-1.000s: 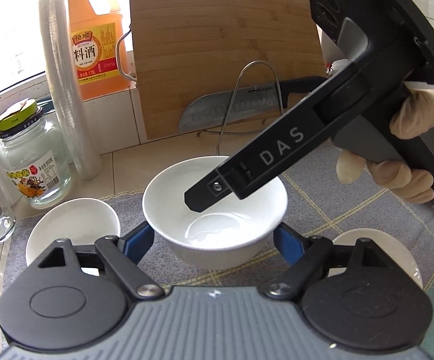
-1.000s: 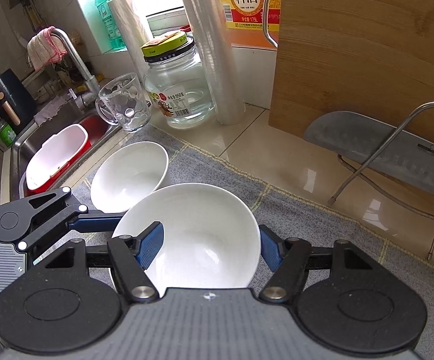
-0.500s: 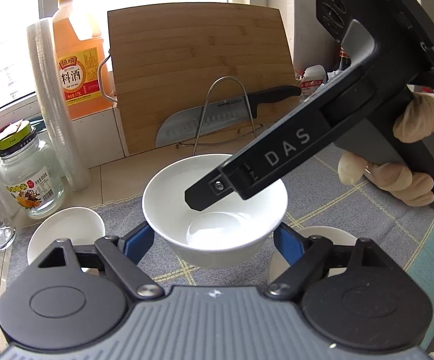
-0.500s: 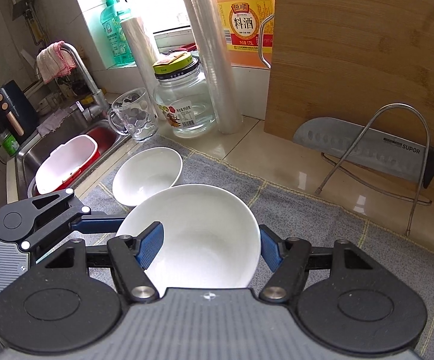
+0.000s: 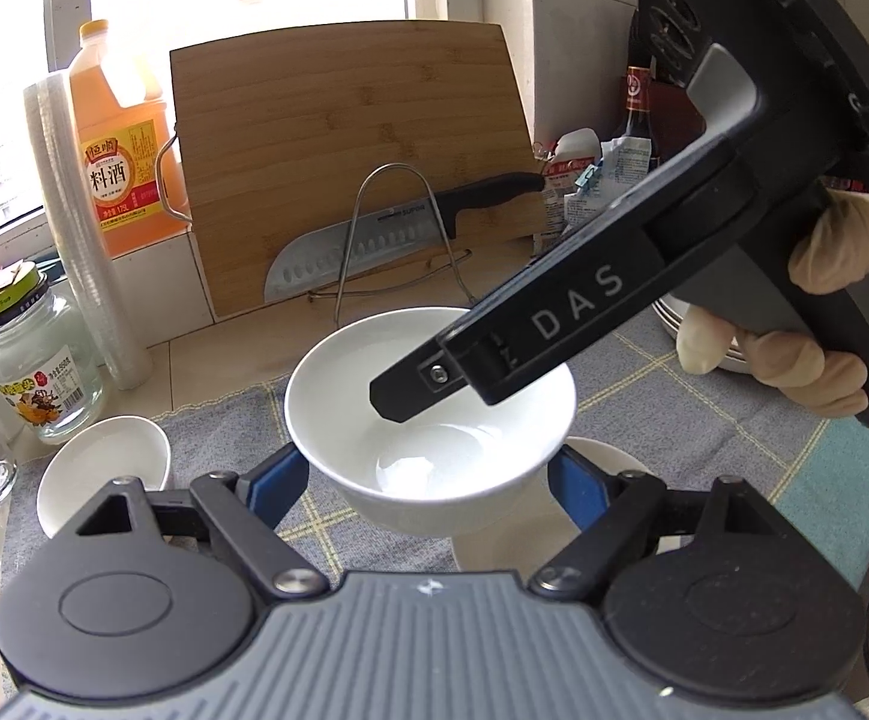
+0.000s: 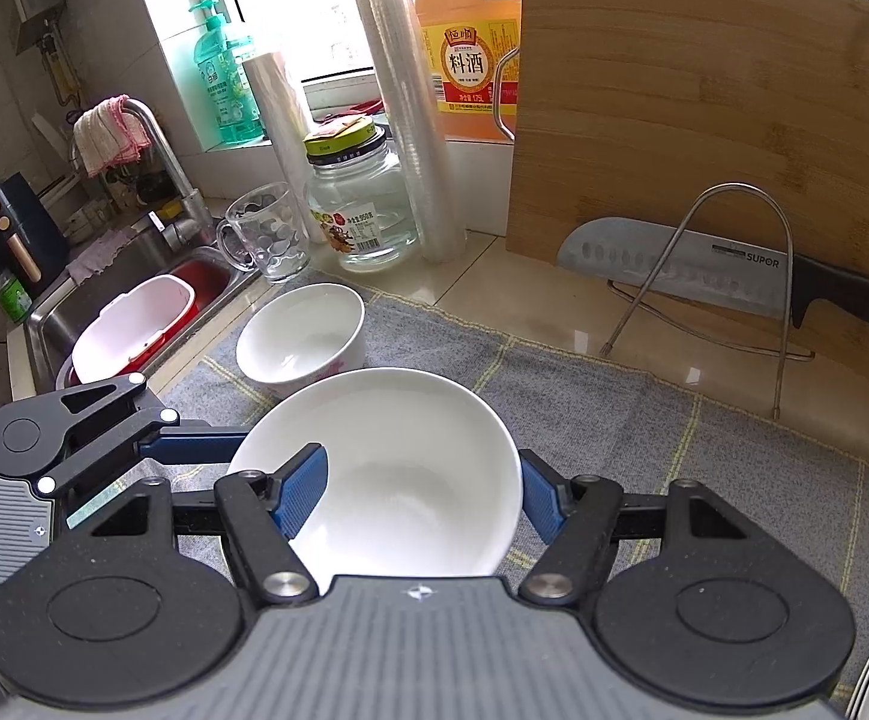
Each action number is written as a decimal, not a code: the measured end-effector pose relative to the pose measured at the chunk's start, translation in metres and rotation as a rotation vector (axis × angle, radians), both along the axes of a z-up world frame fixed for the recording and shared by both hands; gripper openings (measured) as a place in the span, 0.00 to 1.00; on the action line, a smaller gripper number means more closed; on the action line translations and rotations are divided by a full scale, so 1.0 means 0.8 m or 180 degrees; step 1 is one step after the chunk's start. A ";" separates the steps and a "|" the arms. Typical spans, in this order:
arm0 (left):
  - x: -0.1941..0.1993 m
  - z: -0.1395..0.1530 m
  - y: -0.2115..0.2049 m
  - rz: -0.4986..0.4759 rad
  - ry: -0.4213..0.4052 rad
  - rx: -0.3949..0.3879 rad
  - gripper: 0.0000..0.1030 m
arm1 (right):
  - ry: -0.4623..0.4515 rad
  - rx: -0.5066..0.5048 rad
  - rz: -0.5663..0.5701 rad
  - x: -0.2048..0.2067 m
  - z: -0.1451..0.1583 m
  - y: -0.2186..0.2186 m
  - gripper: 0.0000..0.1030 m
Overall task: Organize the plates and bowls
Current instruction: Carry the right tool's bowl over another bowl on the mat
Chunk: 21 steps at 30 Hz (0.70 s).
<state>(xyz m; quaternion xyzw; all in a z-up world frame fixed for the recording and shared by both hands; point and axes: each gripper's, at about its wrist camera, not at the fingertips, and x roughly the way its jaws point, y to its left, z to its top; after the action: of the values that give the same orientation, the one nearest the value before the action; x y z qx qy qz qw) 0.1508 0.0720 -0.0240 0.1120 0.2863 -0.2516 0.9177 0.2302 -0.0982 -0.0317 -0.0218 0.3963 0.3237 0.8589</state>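
- Presently, a white round ceramic bowl (image 5: 428, 420) is seen clamped between the blue pads of the left gripper (image 5: 428, 480), one pad pressed against each side of its outer wall.
- That bowl is held clear of the grey checked cloth mat (image 5: 704, 408) laid on the tiled counter.
- From the right wrist view, the same white bowl (image 6: 386, 480) is gripped by the right gripper (image 6: 416, 495) as well: one blue finger (image 6: 302, 495) is set inside the rim, the other (image 6: 539, 501) against the outer wall.
- The right gripper is thus closed narrowly across the bowl's wall, while the left gripper is spread wide around the whole bowl.
- A gloved hand (image 5: 818, 330) is seen wrapped around the right gripper's handle.
- A second, smaller white bowl (image 6: 302, 342) is noted standing upright on the mat, near the sink side and apart from the held bowl.
- Part of a white plate (image 5: 602, 462) is visible on the mat beneath the held bowl; contact between the two cannot be judged.
- A bamboo cutting board (image 6: 704, 120) is leaned against the wall, with a steel knife (image 6: 704, 276) propped at its foot behind a wire stand (image 6: 728, 276).
- An orange bottle of cooking wine (image 6: 470, 48), a clear glass jar with a green lid (image 6: 356, 204) and a dimpled glass mug (image 6: 266, 234) are ranged along the back of the counter.
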 end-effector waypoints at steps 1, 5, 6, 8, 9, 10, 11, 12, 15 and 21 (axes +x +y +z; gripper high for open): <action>-0.002 0.000 -0.001 -0.0010 0.0003 -0.0001 0.84 | -0.0003 -0.0003 -0.0016 -0.005 0.000 -0.002 0.71; -0.013 0.000 -0.009 -0.0067 0.0004 0.0002 0.84 | -0.0022 -0.0015 -0.0062 -0.019 0.002 -0.012 0.71; -0.016 -0.001 -0.010 -0.0082 0.0005 0.0004 0.84 | -0.0029 -0.0023 -0.0069 -0.022 0.003 -0.014 0.71; -0.021 -0.002 -0.014 -0.0115 0.0008 0.0010 0.84 | -0.0032 -0.0029 -0.0093 -0.029 0.003 -0.019 0.71; -0.023 -0.002 -0.016 -0.0130 0.0014 0.0013 0.84 | -0.0032 -0.0031 -0.0107 -0.032 0.003 -0.021 0.71; -0.024 -0.003 -0.017 -0.0143 0.0017 0.0016 0.84 | -0.0030 -0.0034 -0.0120 -0.035 0.002 -0.023 0.71; -0.026 -0.004 -0.019 -0.0162 0.0020 0.0021 0.84 | -0.0029 -0.0032 -0.0137 -0.038 0.002 -0.026 0.71; -0.027 -0.004 -0.021 -0.0177 0.0024 0.0023 0.84 | -0.0027 -0.0031 -0.0150 -0.040 0.001 -0.028 0.71; -0.030 -0.007 -0.026 -0.0226 0.0050 0.0036 0.84 | -0.0019 -0.0043 -0.0198 -0.048 -0.002 -0.034 0.71; -0.034 -0.016 -0.033 -0.0325 0.0119 0.0086 0.84 | 0.0034 -0.0087 -0.0276 -0.061 -0.013 -0.043 0.71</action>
<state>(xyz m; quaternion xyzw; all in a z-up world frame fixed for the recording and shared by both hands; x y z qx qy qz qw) 0.1233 0.0457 -0.0371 0.1342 0.3007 -0.2962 0.8966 0.1816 -0.1326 -0.0421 -0.0145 0.4058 0.2809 0.8696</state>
